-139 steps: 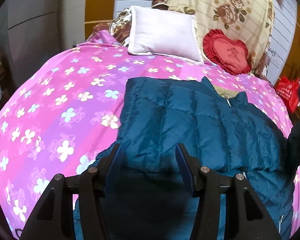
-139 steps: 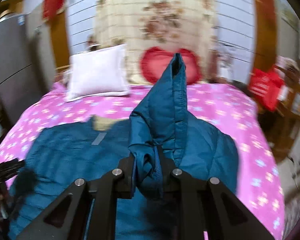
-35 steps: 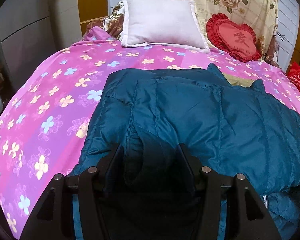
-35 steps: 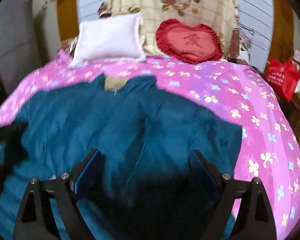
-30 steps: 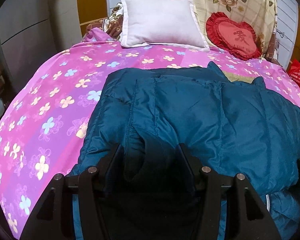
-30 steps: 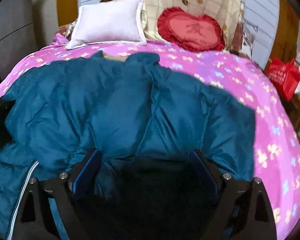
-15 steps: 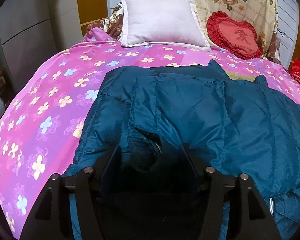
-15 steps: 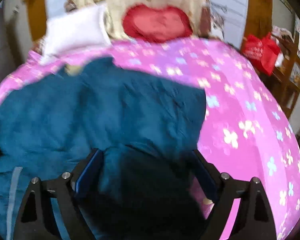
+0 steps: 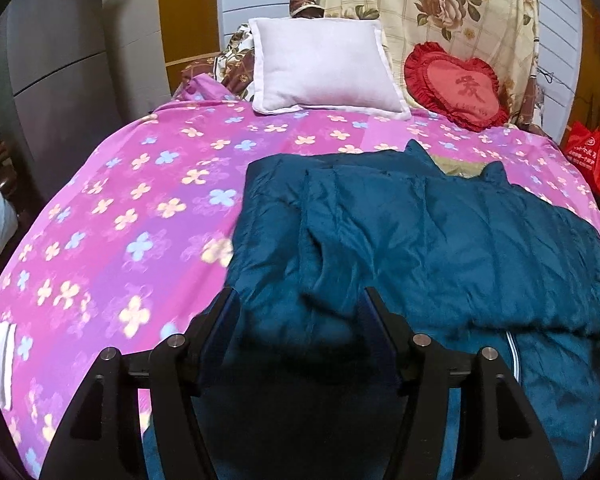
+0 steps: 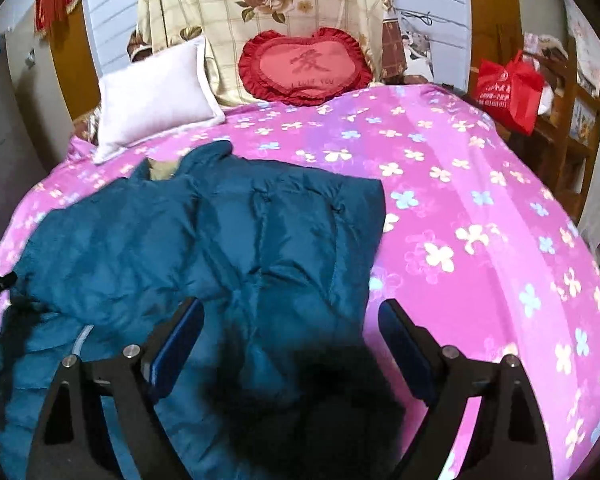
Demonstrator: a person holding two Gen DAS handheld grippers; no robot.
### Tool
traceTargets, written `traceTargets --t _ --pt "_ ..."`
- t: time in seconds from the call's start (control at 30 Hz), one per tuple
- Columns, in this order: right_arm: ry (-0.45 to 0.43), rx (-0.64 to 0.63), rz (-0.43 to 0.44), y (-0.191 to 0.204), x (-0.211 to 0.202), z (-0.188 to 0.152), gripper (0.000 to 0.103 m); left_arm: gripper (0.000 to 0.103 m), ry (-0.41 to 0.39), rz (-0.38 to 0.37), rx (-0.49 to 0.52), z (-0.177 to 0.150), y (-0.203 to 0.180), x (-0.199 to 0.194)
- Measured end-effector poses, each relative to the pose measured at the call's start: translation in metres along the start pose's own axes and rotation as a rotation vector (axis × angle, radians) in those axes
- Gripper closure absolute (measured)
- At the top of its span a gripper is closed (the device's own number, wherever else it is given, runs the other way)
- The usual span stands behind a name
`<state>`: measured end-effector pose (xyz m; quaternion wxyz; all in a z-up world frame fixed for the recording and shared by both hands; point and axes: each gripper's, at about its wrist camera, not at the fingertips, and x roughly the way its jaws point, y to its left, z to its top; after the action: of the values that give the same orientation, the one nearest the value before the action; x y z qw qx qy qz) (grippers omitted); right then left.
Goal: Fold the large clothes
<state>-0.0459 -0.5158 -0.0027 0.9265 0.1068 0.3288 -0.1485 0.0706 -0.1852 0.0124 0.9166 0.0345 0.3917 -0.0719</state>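
1. The left gripper [image 9: 298, 312] hangs just above the near part of the jacket [image 9: 440, 240]. Its jaws have just been opening and now stand apart with nothing pinched; the folded-over sleeve end [image 9: 328, 280] lies in line with the gap but free of the pads.
2. The right gripper [image 10: 290, 322] is spread wide over the jacket's [image 10: 220, 240] right side, its blue-padded fingers [image 10: 176, 344] clear of the cloth.
3. The teal quilted jacket lies flat on the pink flowered bedspread [image 9: 120, 208], collar toward the pillows, both sleeves folded in across the body. A pale zip line [image 9: 512, 356] shows at the near edge.
4. Bare bedspread runs on either side of the jacket; in the right wrist view it stretches wide to the right [image 10: 480, 220].
5. Beyond the collar a white pillow [image 9: 324, 68] leans up, and beside it a red heart cushion [image 9: 456, 88].
6. Behind both hangs a cream floral cloth [image 9: 440, 4].
7. Off the bed's right edge sits a red bag [image 10: 508, 88].
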Motion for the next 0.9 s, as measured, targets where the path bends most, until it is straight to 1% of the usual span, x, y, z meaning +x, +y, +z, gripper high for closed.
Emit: traceTargets --t 0.07,0.17,0.5,0.9 --pt "0.022 0.017 0.031 0.002 -0.006 -0.006 0.011 0.060 0.002 0.009 0.012 -0.007 0.003 -0.009" --pt "0.048 0.020 0.054 0.005 -0.010 -0.016 0.011 0.060 0.010 0.016 0.031 -0.019 0.005 -0.020" --pt "0.118 -0.001 0.077 0.020 -0.031 -0.054 0.011 0.060 0.019 0.012 0.045 -0.052 0.012 -0.053" --pt "0.187 -0.023 0.091 0.017 -0.065 -0.100 0.011 0.060 0.040 0.020 0.040 -0.089 0.022 -0.085"
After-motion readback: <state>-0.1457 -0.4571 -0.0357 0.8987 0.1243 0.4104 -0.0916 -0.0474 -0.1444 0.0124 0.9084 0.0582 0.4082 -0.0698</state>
